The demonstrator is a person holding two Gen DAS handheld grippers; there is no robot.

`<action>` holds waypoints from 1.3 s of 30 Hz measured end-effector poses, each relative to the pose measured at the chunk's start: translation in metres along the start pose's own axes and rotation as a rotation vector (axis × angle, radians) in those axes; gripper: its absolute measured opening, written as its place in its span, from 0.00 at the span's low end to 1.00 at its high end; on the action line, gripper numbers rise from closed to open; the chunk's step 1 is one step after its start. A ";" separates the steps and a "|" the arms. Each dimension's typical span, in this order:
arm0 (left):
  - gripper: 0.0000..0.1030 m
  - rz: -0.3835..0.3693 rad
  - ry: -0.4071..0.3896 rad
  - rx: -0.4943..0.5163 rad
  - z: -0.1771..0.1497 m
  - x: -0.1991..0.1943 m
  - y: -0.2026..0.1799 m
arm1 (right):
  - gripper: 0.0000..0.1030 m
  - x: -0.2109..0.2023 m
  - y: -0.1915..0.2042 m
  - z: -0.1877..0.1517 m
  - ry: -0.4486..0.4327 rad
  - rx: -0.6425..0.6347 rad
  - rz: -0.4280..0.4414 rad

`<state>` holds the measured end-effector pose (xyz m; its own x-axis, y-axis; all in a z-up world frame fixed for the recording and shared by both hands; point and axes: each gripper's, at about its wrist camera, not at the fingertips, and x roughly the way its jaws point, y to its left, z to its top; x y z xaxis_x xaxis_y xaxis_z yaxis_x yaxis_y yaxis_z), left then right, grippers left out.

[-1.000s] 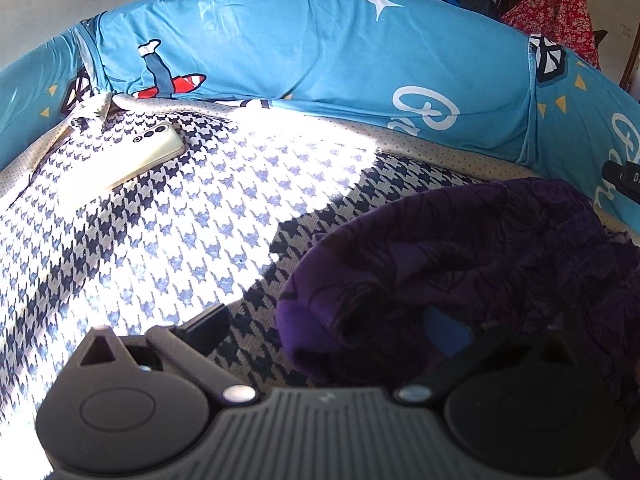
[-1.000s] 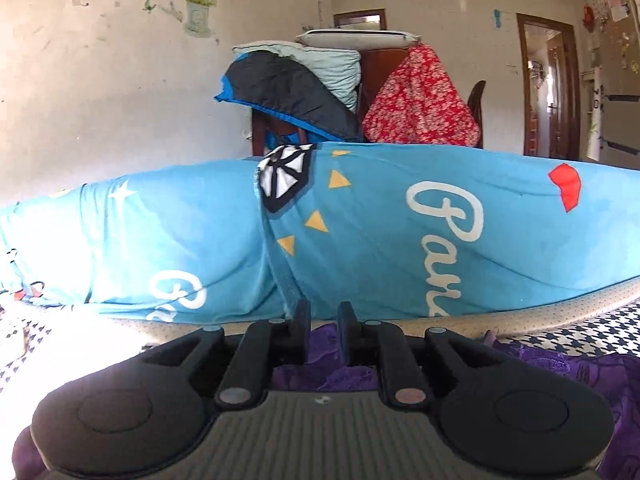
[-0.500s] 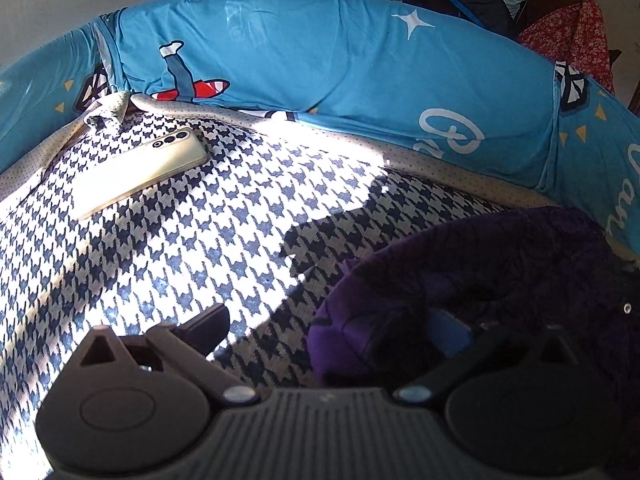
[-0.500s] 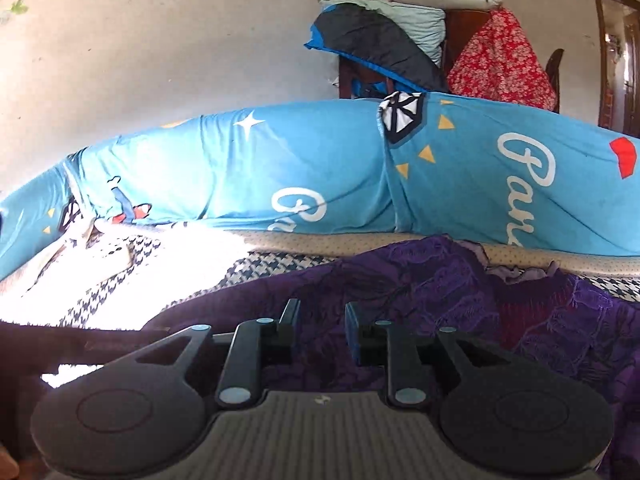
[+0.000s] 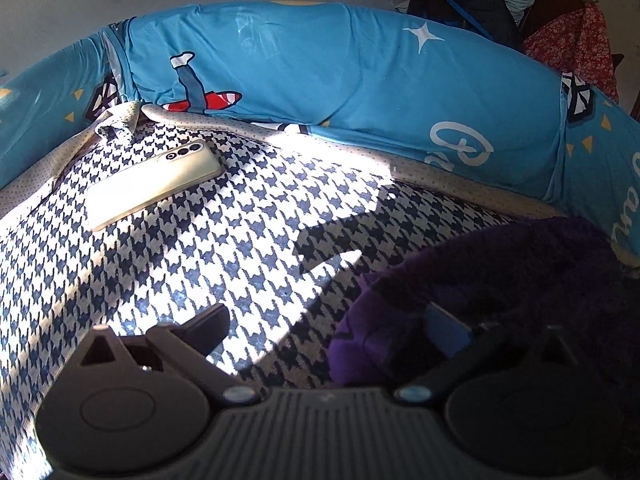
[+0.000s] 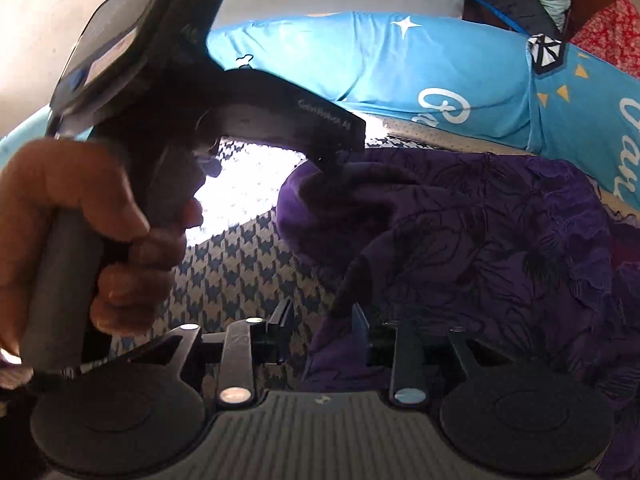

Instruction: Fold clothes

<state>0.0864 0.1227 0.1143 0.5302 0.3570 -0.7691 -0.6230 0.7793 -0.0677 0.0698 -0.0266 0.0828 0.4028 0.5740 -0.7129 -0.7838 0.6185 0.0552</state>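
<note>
A dark purple garment (image 5: 508, 276) with a black flower print lies bunched on the houndstooth bedcover (image 5: 224, 256), at the right of the left wrist view. My left gripper (image 5: 324, 326) is open wide. Its right finger pad (image 5: 444, 330) sits under the garment's folded edge, and its left finger rests over bare bedcover. In the right wrist view the garment (image 6: 500, 248) fills the right half. My right gripper (image 6: 322, 330) is open low over the garment's near edge, which reaches between the fingers unclamped. A hand (image 6: 92, 220) holds the left gripper (image 6: 336, 152), its tip at the garment's rounded fold.
A pale phone (image 5: 152, 184) lies camera side up on the bedcover at the far left. A long blue printed bolster (image 5: 340, 72) runs along the back against the wall. Piled clothes and a red floral cloth (image 5: 576, 48) sit behind it on the right.
The right gripper has dropped and tilted down toward the garment, its jaws now wider; the hand with the left gripper has come into its view. The left gripper stays open and has shifted left.
</note>
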 end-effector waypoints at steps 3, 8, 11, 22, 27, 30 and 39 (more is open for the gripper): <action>1.00 -0.001 0.000 -0.001 0.000 0.000 0.001 | 0.55 -0.001 0.008 -0.012 0.021 -0.095 -0.027; 1.00 -0.004 0.000 0.012 -0.001 -0.001 -0.002 | 0.64 -0.006 0.020 -0.033 0.029 -0.267 -0.089; 1.00 -0.003 -0.002 0.024 -0.003 -0.002 -0.005 | 0.64 -0.001 0.024 -0.044 0.027 -0.350 -0.140; 1.00 0.003 0.000 0.028 -0.003 0.000 -0.007 | 0.14 -0.007 -0.010 -0.025 -0.076 -0.207 -0.290; 1.00 -0.002 0.000 0.035 -0.005 0.000 -0.009 | 0.14 -0.031 -0.067 0.007 -0.256 0.061 -0.420; 1.00 -0.009 0.006 0.053 -0.007 0.001 -0.013 | 0.15 -0.033 -0.104 0.017 -0.261 0.267 -0.501; 1.00 -0.031 0.042 0.069 -0.012 0.006 -0.015 | 0.37 0.008 -0.140 0.015 -0.029 0.470 -0.661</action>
<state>0.0921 0.1075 0.1030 0.5234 0.3114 -0.7931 -0.5645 0.8240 -0.0490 0.1899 -0.1011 0.0800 0.7302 0.0204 -0.6830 -0.1017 0.9917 -0.0791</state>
